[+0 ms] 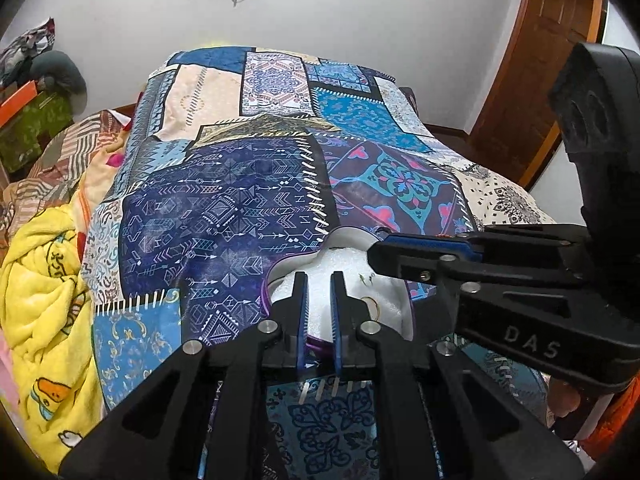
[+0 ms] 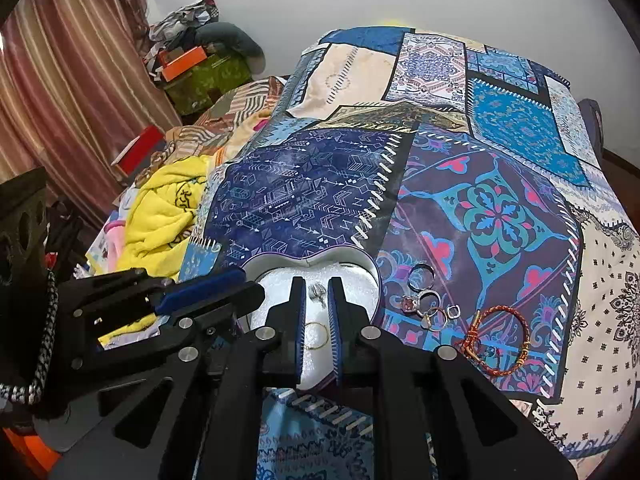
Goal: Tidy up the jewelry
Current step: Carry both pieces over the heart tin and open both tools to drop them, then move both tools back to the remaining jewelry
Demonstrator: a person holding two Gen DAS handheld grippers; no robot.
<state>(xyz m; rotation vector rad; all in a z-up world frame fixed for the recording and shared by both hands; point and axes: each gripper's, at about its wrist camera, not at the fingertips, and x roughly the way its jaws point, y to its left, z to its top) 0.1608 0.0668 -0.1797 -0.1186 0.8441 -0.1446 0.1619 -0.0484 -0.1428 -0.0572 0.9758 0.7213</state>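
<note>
Hovering over a heart-shaped box (image 2: 362,276) on the patchwork bedspread (image 2: 500,216), both grippers sit close together, pointed down at the same spot. Left gripper (image 1: 319,280): jaws narrow, just a slim gap, nothing between the pads; its tips hang over the box's white foam lining (image 1: 348,268) w/ the purple rim (image 1: 267,300) beside the left finger. Right gripper (image 2: 317,284): jaws narrow too, not pinching anything. Between its fingers, lower down, a thin gold hoop (image 2: 316,335) lies flat on the foam; can't tell if the pads touch it. A small silvery piece (image 2: 318,291) sits on the foam near the fingertips, too small to make out. Outside the box, to its right on the spread, lies a cluster of rings (image 2: 430,300), some touching; just beyond them a red & gold thread bracelet (image 2: 500,340). Yellow blanket (image 2: 160,216) is bunched up at the bed's left edge, well apart from the box.
</note>
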